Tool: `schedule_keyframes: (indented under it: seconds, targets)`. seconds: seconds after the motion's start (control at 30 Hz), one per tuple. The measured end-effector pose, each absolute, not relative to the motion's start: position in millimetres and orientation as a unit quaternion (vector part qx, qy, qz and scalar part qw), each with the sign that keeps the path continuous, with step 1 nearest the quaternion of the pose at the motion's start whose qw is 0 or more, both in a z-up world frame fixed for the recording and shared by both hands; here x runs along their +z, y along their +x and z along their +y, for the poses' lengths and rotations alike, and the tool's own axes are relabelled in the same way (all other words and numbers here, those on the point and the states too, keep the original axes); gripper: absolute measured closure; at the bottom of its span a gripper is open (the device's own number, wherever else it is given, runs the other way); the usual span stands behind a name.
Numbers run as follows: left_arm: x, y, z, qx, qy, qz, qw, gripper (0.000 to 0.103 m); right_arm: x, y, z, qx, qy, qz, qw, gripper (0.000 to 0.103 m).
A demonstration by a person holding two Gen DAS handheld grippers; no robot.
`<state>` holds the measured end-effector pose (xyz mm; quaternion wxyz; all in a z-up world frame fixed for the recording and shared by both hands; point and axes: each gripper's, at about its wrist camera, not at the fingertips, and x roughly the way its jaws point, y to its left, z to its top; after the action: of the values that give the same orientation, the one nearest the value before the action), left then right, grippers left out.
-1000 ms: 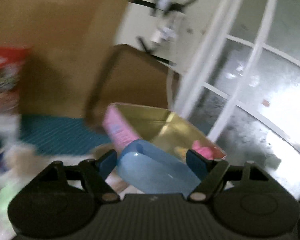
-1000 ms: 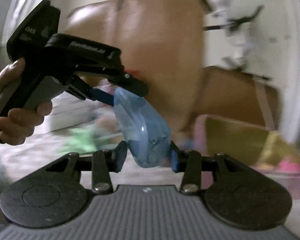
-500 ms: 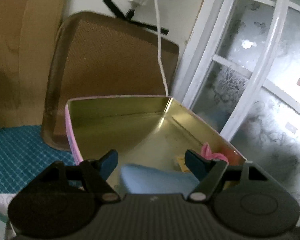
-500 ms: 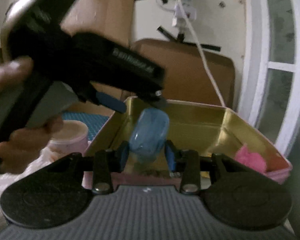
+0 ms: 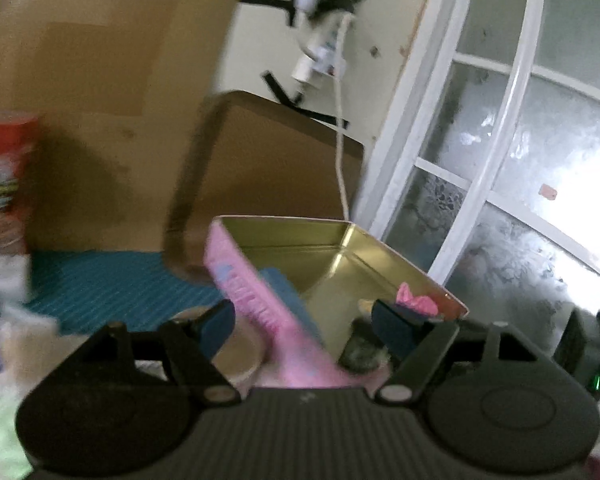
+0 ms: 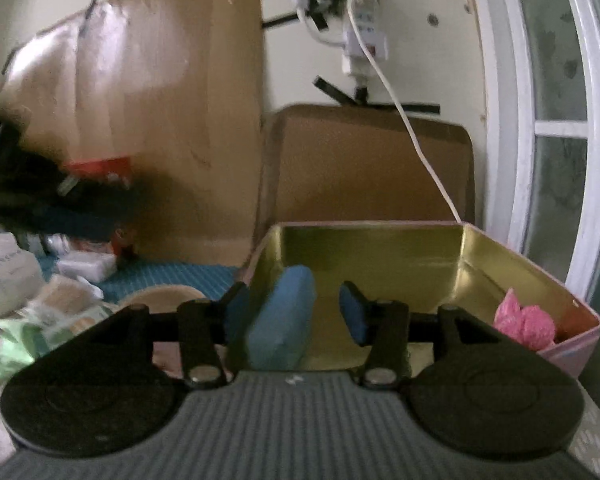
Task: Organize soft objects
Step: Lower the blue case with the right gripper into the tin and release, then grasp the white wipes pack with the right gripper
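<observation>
A soft blue pad [image 6: 284, 320] leans against the left inner wall of the pink tin with its gold inside [image 6: 480, 256]. My right gripper [image 6: 296, 312] straddles the pad and its jaws are opening; a gap shows between the pad and the right fingertip [image 6: 354, 312]. A pink soft lump [image 6: 524, 320] lies in the tin's right corner. In the left wrist view my left gripper [image 5: 304, 326] is open just outside the tin [image 5: 252, 300], whose pink wall rises between its fingers untouched. The blue pad [image 5: 284, 292] and the pink lump [image 5: 416, 300] show inside.
The tin's brown lid [image 6: 364, 168] leans on the wall behind it, with a white cable [image 6: 420, 152] hanging into view. A window frame [image 6: 540, 128] stands right. A teal mat [image 6: 172, 276], white and green packets [image 6: 60, 308] and a dark blurred shape [image 6: 40, 192] are at left.
A second ago both grippers pinched the blue pad. The left gripper let it go and has drawn back out of the tin to the left. The right jaws have widened off the pad.
</observation>
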<state>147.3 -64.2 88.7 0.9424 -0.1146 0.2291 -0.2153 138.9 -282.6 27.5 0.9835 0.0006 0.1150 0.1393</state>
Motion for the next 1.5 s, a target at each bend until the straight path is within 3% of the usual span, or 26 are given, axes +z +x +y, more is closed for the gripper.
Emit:
schedule_keyframes:
  seconds: [0.2, 0.4, 0.5, 0.57, 0.67, 0.97, 1.07, 1.17, 1.5]
  targets:
    - [65, 96, 26, -0.123, -0.120, 0.225, 0.959, 0.025, 50, 128, -240, 0.212, 0.004, 0.113, 0.971, 0.050]
    - [23, 89, 98, -0.052, -0.141, 0.262, 0.953, 0.028, 65, 164, -148, 0.325, 0.028, 0.188, 0.927, 0.049]
    - [9, 85, 116, -0.049, -0.150, 0.267, 0.951, 0.034, 66, 196, -89, 0.337, 0.024, 0.225, 0.914, 0.037]
    - [5, 80, 121, -0.062, -0.154, 0.257, 0.952, 0.036, 65, 220, -54, 0.340, 0.019, 0.254, 0.905, 0.021]
    - [5, 72, 125, -0.074, -0.163, 0.237, 0.955, 0.037, 57, 255, -6, 0.318, 0.022, 0.294, 0.901, 0.011]
    - [7, 63, 123, -0.103, -0.162, 0.206, 0.960, 0.033, 31, 335, 87, 0.246, -0.041, 0.382, 0.890, 0.001]
    - [7, 65, 128, -0.104, -0.178, 0.210, 0.956, 0.033, 15, 347, 93, 0.236, -0.043, 0.423, 0.874, 0.003]
    - [5, 67, 133, -0.103, -0.193, 0.211, 0.953, 0.033, 12, 343, 86, 0.240, -0.034, 0.418, 0.876, 0.011]
    - [8, 53, 148, -0.116, -0.234, 0.169, 0.950, 0.033, 77, 253, -3, 0.281, -0.012, 0.286, 0.916, 0.011]
